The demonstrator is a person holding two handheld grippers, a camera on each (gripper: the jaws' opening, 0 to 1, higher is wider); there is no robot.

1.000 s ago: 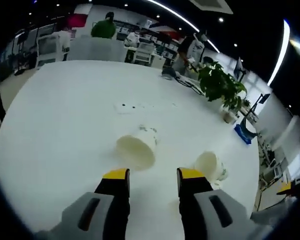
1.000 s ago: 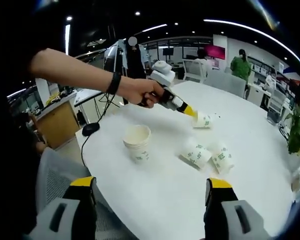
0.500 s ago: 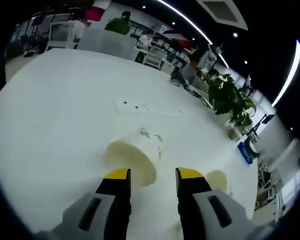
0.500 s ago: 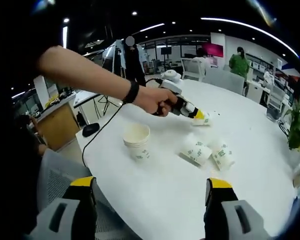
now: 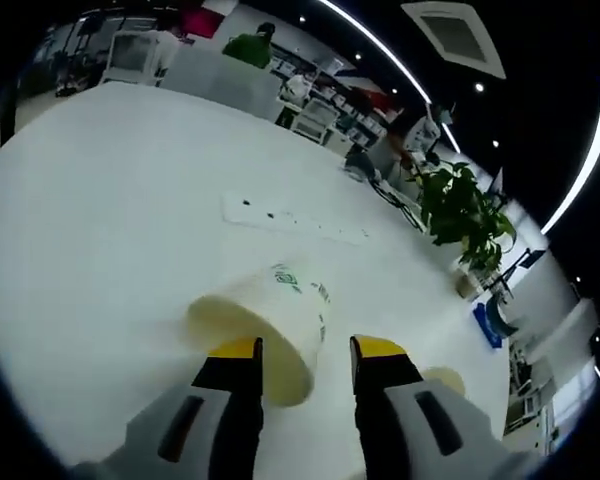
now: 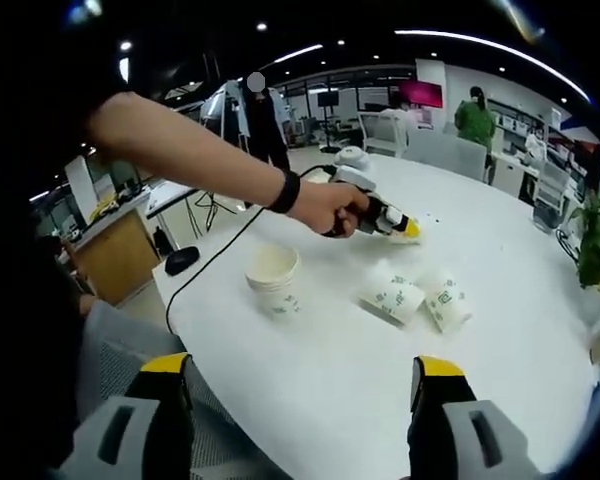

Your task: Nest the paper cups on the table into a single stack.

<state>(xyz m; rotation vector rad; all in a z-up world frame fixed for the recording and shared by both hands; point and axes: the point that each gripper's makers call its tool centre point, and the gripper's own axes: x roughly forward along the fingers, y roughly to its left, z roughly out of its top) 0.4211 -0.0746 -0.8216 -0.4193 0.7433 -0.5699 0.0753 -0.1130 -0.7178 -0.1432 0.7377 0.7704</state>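
Note:
A white paper cup (image 5: pixel 265 325) with green print lies on its side on the white table (image 5: pixel 100 200), mouth toward me. My left gripper (image 5: pixel 305 362) is open, its yellow-tipped jaws on either side of the cup's near rim. Another lying cup (image 5: pixel 442 380) peeks out past the right jaw. In the right gripper view, a hand (image 6: pixel 330 208) holds the left gripper (image 6: pixel 398 227) low over the table. An upright stack of cups (image 6: pixel 273 278) stands at the left, and two cups (image 6: pixel 393 298) (image 6: pixel 447 303) lie on their sides. My right gripper (image 6: pixel 302 375) is open and holds nothing.
A potted plant (image 5: pixel 460 205) stands at the table's far edge. A black mouse (image 6: pixel 180 258) with a cable lies near the table's left edge. A grey chair back (image 6: pixel 110 330) sits below that edge. Office desks and people stand in the background.
The left gripper has moved forward and lower, so the lying cup now sits between its jaws. The right gripper has stayed nearly still.

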